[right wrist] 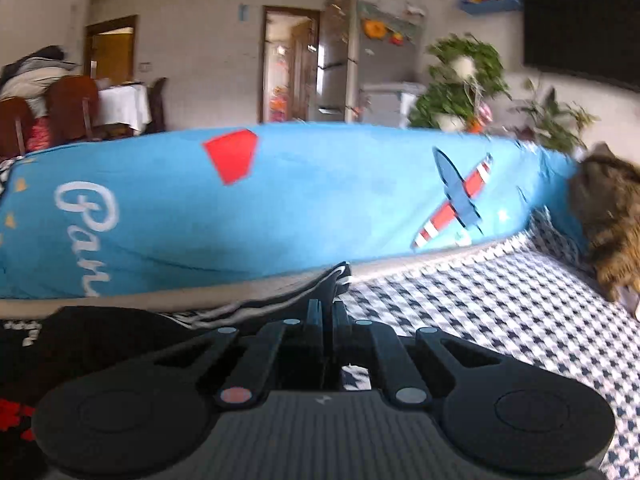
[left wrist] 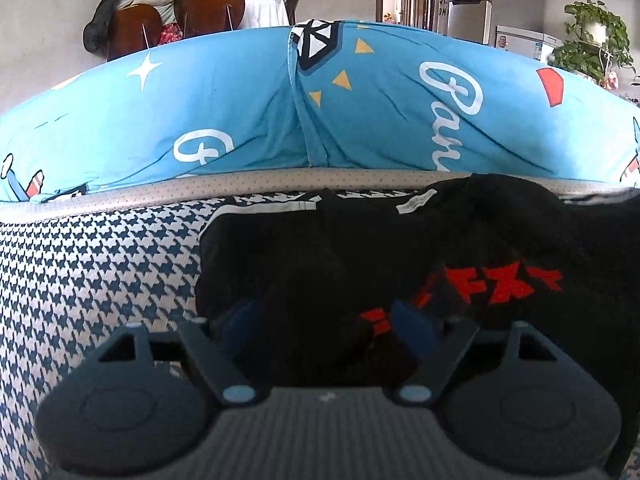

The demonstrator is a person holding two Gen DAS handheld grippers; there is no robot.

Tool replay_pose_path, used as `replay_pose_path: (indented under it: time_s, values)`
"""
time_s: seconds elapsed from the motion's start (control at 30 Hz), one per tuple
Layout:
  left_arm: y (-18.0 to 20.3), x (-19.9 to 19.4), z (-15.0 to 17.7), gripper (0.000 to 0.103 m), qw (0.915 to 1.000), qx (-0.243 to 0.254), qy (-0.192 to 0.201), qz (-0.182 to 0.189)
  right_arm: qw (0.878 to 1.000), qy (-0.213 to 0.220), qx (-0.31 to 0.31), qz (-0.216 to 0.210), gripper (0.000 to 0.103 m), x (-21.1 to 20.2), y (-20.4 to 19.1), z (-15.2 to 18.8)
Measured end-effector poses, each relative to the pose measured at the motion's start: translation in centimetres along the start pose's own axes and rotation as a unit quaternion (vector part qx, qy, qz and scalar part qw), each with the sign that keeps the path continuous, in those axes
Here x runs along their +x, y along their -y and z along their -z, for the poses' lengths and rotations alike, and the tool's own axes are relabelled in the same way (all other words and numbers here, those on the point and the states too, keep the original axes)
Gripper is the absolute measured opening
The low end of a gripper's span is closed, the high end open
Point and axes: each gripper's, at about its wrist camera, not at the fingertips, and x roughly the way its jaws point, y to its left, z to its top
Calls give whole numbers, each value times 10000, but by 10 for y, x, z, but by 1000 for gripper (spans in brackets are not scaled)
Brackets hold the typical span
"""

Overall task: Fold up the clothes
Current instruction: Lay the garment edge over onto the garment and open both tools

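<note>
My left gripper [left wrist: 324, 320] stands wide over the black cotton garment with red block lettering [left wrist: 400, 248], its blue-padded fingers [left wrist: 412, 330] straddling a dark bunch of cloth without pinching it, as far as I can judge. My right gripper [right wrist: 326, 312] is drawn narrow, the fingers pressed together on the garment's striped black-and-white edge [right wrist: 320, 280], which rises in a ridge from the pinch. The garment lies rumpled on the navy-and-white houndstooth sofa cover [left wrist: 100, 264], up against its back edge where the grey dotted trim [left wrist: 160, 190] meets the big sky-blue printed cushion [left wrist: 200, 112]. Whether this heap is mid-fold or freshly gathered, I cannot tell. The risks I see: if my right hand pulls while my left only hovers, the whole garment will drag sideways instead of spreading, and a thin pinch on a hem could slip. My left fingers may also catch two layers at once, since black on black hides the folds. A tabby cat [right wrist: 608, 224] sits at the sofa's right end, near enough that flicked cloth could draw a paw.
</note>
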Motion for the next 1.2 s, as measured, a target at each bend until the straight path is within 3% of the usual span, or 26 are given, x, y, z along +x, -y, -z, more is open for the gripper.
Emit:
replay_pose_path:
  time_s: [0.13,0.4,0.57,0.77,1.07,1.2]
  values:
    - [-3,-11,-3,80,9999,-87,88,-18,9994,36,287,202,12,-4,16,-7]
    - [-2,-45,9,81,9996,-68,232,150,9945,-679,110,-787,22,-27,23,6]
    - [-3,-69,29,81,9994,-103,222,225,9833,-1121,-66,-1431,26,-46,20,26]
    - [-9,-91,50,81,9993,-179,312,123,9709,-1515,40,-1857,26,-63,28,45]
    - [-22,-112,75,81,9981,-433,381,196,9573,-1925,-202,-2149,39,-67,22,77]
    - [-24,-119,85,83,9974,-549,401,244,9593,-1765,-410,-2167,45,-66,12,81]
